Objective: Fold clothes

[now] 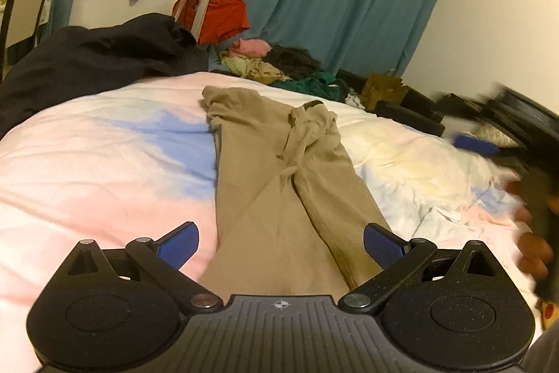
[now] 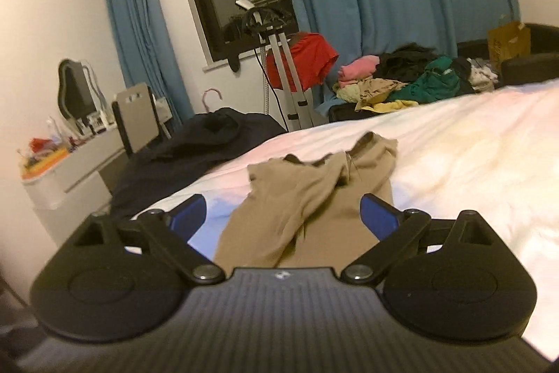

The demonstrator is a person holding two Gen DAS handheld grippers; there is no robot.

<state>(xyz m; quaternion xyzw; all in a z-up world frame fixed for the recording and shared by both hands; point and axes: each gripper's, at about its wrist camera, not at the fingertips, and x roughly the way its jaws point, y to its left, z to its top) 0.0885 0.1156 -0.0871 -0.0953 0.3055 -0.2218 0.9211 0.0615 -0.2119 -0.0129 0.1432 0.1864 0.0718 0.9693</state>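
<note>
Khaki trousers [image 1: 279, 170] lie flat on the bed, waistband at the far end and legs running toward me. My left gripper [image 1: 281, 247] hovers open over the legs, one blue pad on either side of the cloth and touching nothing. In the right wrist view the same trousers [image 2: 314, 191] lie ahead with the waist rumpled. My right gripper [image 2: 284, 215] is open above them with nothing between its jaws. A blurred blue pad [image 1: 477, 145] of the right gripper and the hand [image 1: 534, 243] holding it show at the right edge of the left wrist view.
The bed cover [image 1: 104, 163] is pink, blue and white. A dark garment [image 1: 87, 58] lies at its far left, and a pile of clothes [image 1: 279, 65] sits beyond the bed. A red garment [image 2: 307, 58] hangs on a stand. A white dresser [image 2: 70, 170] stands to the left.
</note>
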